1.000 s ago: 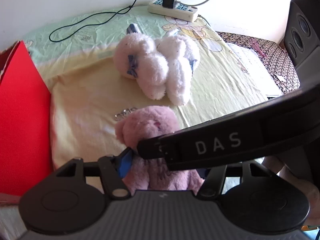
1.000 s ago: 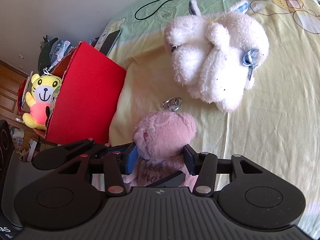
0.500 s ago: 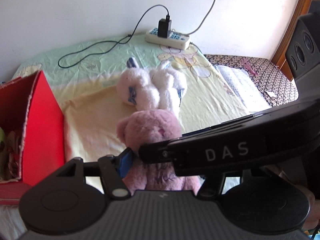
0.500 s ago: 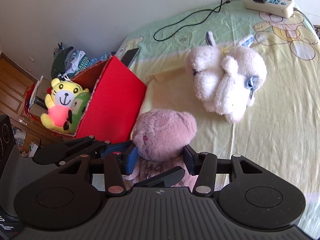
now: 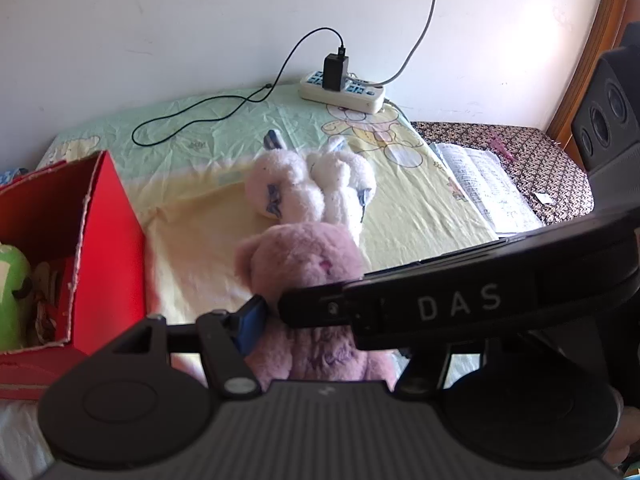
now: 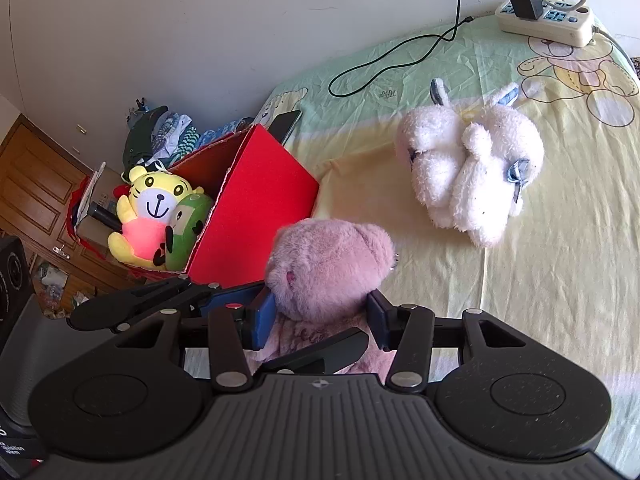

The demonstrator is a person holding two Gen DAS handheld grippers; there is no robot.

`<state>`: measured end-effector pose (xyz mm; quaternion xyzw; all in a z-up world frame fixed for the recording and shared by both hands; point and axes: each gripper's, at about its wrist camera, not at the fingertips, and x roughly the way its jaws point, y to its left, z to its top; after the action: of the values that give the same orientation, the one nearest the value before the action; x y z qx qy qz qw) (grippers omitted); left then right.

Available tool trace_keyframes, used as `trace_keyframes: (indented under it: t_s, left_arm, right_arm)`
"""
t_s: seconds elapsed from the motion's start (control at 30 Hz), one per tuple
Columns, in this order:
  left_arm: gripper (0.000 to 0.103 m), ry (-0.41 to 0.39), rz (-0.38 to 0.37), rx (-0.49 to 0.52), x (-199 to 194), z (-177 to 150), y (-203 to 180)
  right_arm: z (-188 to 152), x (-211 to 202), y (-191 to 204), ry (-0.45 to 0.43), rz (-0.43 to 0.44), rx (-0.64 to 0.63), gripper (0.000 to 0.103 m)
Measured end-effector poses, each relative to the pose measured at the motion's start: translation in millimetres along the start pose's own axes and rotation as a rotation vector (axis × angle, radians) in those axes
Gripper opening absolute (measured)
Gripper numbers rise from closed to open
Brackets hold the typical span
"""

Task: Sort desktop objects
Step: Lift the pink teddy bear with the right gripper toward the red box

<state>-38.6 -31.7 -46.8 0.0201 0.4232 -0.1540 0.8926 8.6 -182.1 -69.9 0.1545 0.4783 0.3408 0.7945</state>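
A pink plush bear (image 5: 304,264) (image 6: 328,264) is held up above the bed by both grippers. My left gripper (image 5: 320,320) is shut on its body; its right finger is hidden behind the other gripper's black arm. My right gripper (image 6: 320,316) is shut on the bear below its head. A white plush bunny (image 5: 316,184) (image 6: 472,176) lies on the yellow sheet beyond. A red box (image 5: 100,240) (image 6: 256,208) stands to the left, holding a yellow tiger plush (image 6: 148,212) and a green plush (image 6: 188,228) (image 5: 12,300).
A power strip (image 5: 342,90) (image 6: 544,20) with a charger and a black cable (image 5: 208,116) lies by the wall. An open book (image 5: 484,188) sits on the right on a patterned cloth. A black speaker (image 5: 604,108) stands at far right. A dark phone (image 6: 286,124) lies behind the box.
Both grippers have lifted the pink bear off the sheet and pulled back, bringing the red box's open top and its toys into view. The metal clip that lay by the bear is now hidden.
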Motion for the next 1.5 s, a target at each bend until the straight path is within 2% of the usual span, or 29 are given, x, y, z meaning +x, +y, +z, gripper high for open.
trace_keyframes:
  t_s: [0.17, 0.4, 0.57, 0.73, 0.97, 1.07, 1.23, 1.5]
  left_arm:
    - [0.064, -0.005, 0.019, -0.003, -3.6, 1.7, 1.3]
    - [0.064, -0.05, 0.036, 0.011, -20.0, 16.7, 4.8]
    - [0.064, -0.121, 0.048, 0.036, -47.0, 38.4, 15.8]
    - [0.068, -0.211, 0.048, 0.047, -82.5, 59.9, 43.1]
    - [0.068, -0.247, 0.051, 0.077, -110.7, 77.1, 103.1]
    - [0.068, -0.242, 0.038, 0.082, -112.9, 81.3, 135.8]
    - [0.068, -0.199, -0.027, 0.061, -103.8, 79.0, 192.1]
    - [0.066, -0.108, -0.175, 0.022, -62.2, 70.9, 253.2]
  right_arm:
    - [-1.7, 1.6, 3.9, -0.005, 0.008, -0.001, 0.051]
    - [7.0, -7.5, 10.2, -0.054, 0.049, 0.008, 0.051]
    - [23.6, -18.0, 28.8, -0.111, 0.075, -0.021, 0.051]
    - [49.9, -23.8, 62.4, -0.179, 0.126, -0.054, 0.051]
    - [74.6, 1.3, 114.4, -0.23, 0.145, -0.065, 0.051]
    - [81.6, 21.5, 135.3, -0.241, 0.129, -0.062, 0.051]
    - [88.6, 63.1, 162.7, -0.23, 0.07, -0.042, 0.051]
    - [85.9, 114.5, 178.3, -0.213, -0.088, -0.002, 0.051]
